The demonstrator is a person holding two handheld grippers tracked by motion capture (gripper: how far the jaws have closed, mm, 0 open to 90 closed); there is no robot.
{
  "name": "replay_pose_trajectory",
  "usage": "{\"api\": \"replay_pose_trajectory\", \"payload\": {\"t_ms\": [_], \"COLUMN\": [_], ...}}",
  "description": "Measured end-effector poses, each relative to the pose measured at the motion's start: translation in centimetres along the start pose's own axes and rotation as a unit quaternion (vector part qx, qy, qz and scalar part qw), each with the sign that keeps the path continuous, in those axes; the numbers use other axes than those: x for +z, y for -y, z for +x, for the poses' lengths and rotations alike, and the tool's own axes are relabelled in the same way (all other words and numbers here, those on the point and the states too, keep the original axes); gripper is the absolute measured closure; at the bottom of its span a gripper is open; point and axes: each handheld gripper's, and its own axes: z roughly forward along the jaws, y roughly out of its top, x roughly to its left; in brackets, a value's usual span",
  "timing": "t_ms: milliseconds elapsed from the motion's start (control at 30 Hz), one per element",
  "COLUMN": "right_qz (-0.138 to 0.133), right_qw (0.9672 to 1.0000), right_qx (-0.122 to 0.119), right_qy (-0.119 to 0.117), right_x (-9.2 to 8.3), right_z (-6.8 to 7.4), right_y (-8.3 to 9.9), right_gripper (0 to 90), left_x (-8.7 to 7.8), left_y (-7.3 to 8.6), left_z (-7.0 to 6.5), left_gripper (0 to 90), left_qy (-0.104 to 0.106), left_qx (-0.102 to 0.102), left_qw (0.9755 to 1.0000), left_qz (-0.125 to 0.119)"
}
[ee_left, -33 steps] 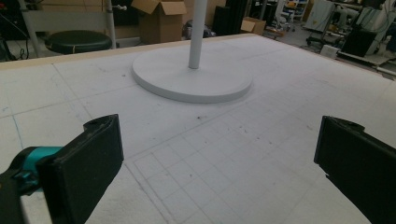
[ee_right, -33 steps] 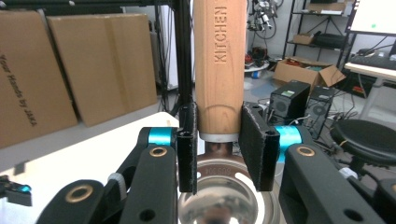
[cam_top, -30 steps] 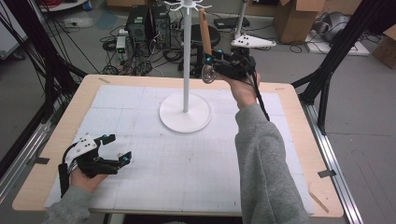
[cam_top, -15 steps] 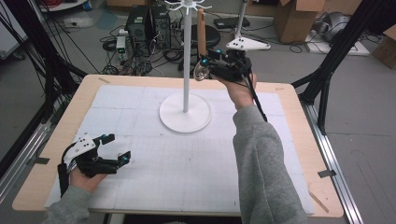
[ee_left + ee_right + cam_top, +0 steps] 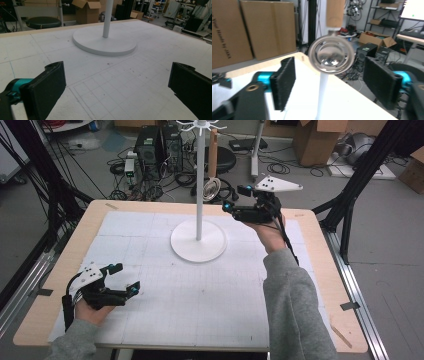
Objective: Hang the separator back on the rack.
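Beside the tall white rack (image 5: 199, 195) at the desk's (image 5: 310, 265) far edge, our right gripper (image 5: 235, 199) had just been opening its jaws off the wooden-handled metal ladle (image 5: 213, 184), now hanging free on its hook, while our left gripper (image 5: 122, 277) rested open.

Glossy metal ladle bowl (image 5: 331, 55), matt wooden handle (image 5: 335, 12), smooth white stand (image 5: 199, 240), matt table (image 5: 310, 285)

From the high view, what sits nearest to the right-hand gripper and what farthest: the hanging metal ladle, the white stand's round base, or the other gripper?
From the right gripper:
1. Shiny metal ladle with wooden handle, hanging just left of its open jaws.
2. White stand's round base, lower left at mid-table.
3. Left gripper, far across at the near left corner.
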Motion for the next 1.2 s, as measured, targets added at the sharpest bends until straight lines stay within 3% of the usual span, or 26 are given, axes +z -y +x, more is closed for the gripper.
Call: {"api": "replay_pose_trajectory", "payload": {"t_ms": [300,367,700,800,1200], "right_qz": [0.005,0.006,-0.002,-0.005,0.010], "right_qw": [0.9996,0.9995,0.9995,0.9994,0.9992], "right_qx": [0.001,0.007,0.006,0.008,0.026], "right_qy": [-0.028,-0.030,-0.032,-0.032,-0.029], "right_x": [-1.9,-2.2,-3.8,-4.3,-5.9], "right_z": [0.5,0.5,0.7,0.6,0.0], "right_y": [2.1,2.6,4.9,5.7,9.8], "right_gripper": [9.1,1.2,1.2,1.2,1.2], "left_x": [0.0,0.1,0.1,0.3,0.5], "left_y": [0.0,0.0,0.0,0.1,0.1], "left_z": [0.0,0.0,0.2,0.2,0.4], "left_gripper": [1.8,1.8,1.8,1.8,1.8], "left_qy": [-0.002,-0.003,-0.006,-0.003,-0.007], "left_qx": [0.000,-0.003,-0.004,-0.014,-0.014], "left_qw": [1.0000,1.0000,1.0000,0.9999,0.9999], "left_qz": [0.000,0.000,-0.001,-0.003,-0.004]}}
